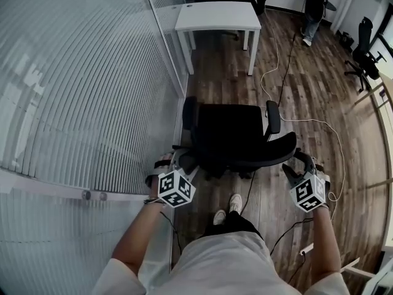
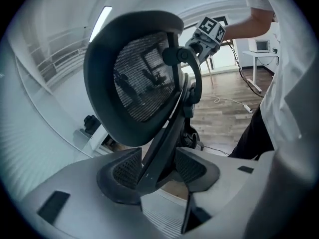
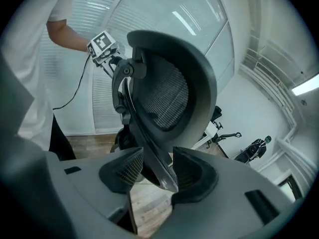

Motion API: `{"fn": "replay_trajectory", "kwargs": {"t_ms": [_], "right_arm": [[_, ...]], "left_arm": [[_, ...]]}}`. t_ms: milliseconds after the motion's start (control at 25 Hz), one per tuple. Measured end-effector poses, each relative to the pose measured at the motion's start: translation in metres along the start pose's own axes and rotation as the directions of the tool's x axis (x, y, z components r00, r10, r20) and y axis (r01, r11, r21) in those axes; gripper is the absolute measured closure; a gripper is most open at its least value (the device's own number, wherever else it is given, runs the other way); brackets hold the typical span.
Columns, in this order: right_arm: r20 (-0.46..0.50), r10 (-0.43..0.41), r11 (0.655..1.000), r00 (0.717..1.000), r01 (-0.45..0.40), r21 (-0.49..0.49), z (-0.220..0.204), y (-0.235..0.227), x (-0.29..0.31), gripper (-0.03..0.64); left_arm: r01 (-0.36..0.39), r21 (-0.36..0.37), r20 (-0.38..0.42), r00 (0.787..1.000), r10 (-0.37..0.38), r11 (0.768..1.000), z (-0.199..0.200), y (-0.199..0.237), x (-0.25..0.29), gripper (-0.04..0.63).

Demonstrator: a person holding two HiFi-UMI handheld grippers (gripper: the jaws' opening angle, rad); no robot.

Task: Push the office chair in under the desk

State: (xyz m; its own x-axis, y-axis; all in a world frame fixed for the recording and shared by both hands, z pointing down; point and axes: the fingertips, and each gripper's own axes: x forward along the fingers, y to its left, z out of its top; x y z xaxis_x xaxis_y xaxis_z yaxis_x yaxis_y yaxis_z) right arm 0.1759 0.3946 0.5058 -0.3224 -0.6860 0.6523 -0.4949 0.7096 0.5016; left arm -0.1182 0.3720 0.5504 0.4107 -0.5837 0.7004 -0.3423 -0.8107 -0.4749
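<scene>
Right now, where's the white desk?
In the head view the white desk stands at top centre, beside the striped partition wall, beyond the black office chair, with wood floor between them.

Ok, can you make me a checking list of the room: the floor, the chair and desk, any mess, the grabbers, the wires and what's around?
Surface: brown wood-plank floor.
Job's things: black mesh-backed office chair stands short of the white rectangular desk, not under it.
Clutter: nothing seen.
Grippers: left gripper and right gripper open, each with an edge of the chair's backrest between its jaws.
Cables: thin white cable and black cable trail over the floor right of the chair.
Surroundings: striped frosted glass wall at left; other black chairs and a standing person far off.
</scene>
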Motion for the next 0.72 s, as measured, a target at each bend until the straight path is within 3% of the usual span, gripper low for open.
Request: {"fn": "replay_trajectory", "kwargs": {"t_ms": [360, 480, 720], "right_arm": [[-0.114, 0.094, 0.987, 0.989, -0.107, -0.119, -0.037, 0.003, 0.051, 0.379], [-0.120, 0.123, 0.979, 0.985, -0.140, -0.149, -0.038, 0.007, 0.058, 0.420], [-0.120, 0.154, 0.972, 0.981, -0.173, -0.162, -0.039, 0.003, 0.060, 0.433]], "left_arm": [[0.067, 0.116, -0.115, 0.992, -0.053, 0.991, -0.012, 0.003, 0.034, 0.382], [0.098, 0.135, -0.145, 0.986, -0.079, 0.986, -0.013, 0.000, 0.038, 0.405], [0.137, 0.137, -0.174, 0.978, -0.112, 0.981, -0.010, 0.001, 0.041, 0.420]]}}
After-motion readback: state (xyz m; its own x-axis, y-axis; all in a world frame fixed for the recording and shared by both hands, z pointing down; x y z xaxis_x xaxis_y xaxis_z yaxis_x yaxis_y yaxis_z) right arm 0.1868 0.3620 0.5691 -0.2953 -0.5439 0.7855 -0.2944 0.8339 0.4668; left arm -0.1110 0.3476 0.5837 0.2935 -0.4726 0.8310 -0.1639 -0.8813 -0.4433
